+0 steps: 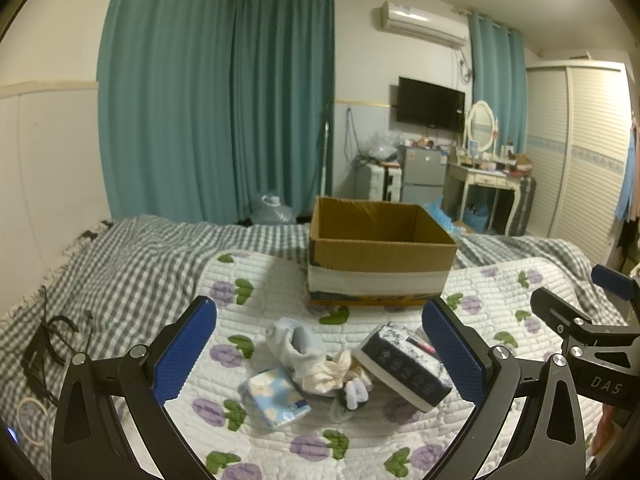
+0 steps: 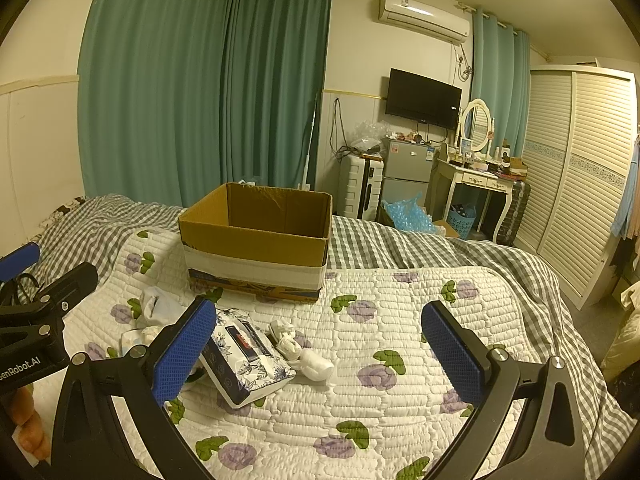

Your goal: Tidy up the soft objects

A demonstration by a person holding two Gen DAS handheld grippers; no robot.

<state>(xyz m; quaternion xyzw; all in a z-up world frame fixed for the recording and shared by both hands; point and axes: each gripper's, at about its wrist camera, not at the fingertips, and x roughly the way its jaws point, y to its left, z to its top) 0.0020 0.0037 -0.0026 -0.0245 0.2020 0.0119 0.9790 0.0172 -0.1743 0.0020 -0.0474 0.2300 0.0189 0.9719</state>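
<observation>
While the cardboard box (image 1: 382, 256) on the quilt (image 1: 400, 448) shows nothing inside, all stock remains heaped before it: tissue pack (image 1: 404, 364), small packet (image 1: 276, 398), socks (image 1: 298, 344); left gripper (image 1: 320, 356) and right gripper (image 2: 320, 354) both spread, unloaded.

Cardboard box (image 1: 380, 256): floor hidden by its near wall. Sock pile (image 1: 336, 376): partly tucked under the tissue pack (image 1: 404, 368). My left tool (image 2: 24, 280): cut off at the frame edge. Dresser clutter (image 2: 492, 164): too small to identify.
</observation>
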